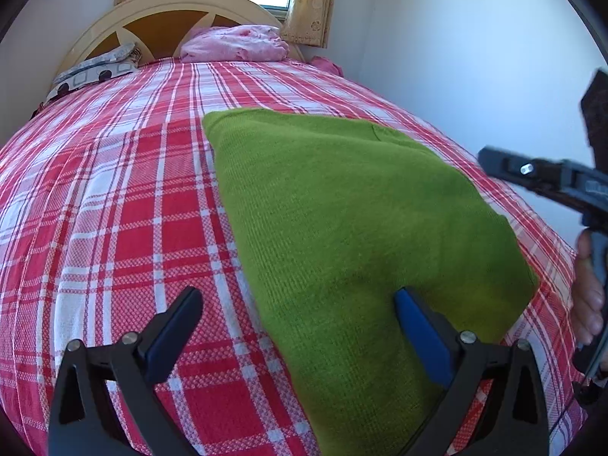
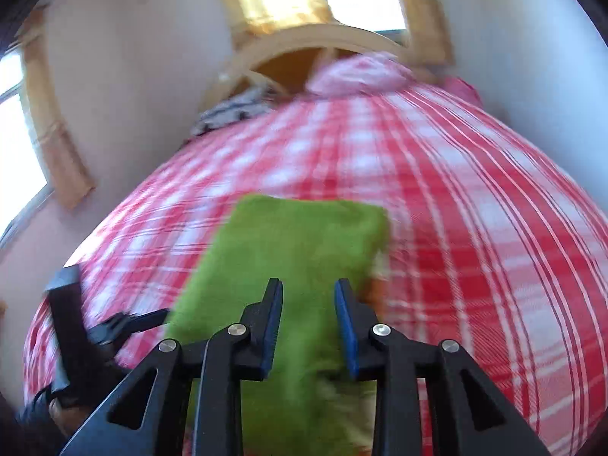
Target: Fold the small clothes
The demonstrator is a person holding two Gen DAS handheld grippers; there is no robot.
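A green knitted garment (image 1: 342, 228) lies folded into a long panel on the red plaid bedspread (image 1: 114, 209). My left gripper (image 1: 296, 298) is open wide just above the near end. Its right pad hangs over the green knit, its left pad over bare bedspread, and nothing is held. In the blurred right wrist view, my right gripper (image 2: 308, 287) hovers over the garment (image 2: 304, 243) with a narrow gap between its blue pads; the cloth shows below the gap, not pinched. The right tool's fingers (image 1: 509, 165) and a person's hand (image 1: 587, 288) show at the right edge.
A pink pillow (image 1: 235, 43) and a patterned grey one (image 1: 95, 70) lie against the curved wooden headboard (image 1: 163, 7) at the far end. A white wall (image 1: 456, 57) runs close along the bed's right side. Curtained windows (image 2: 22, 144) are behind and to the left.
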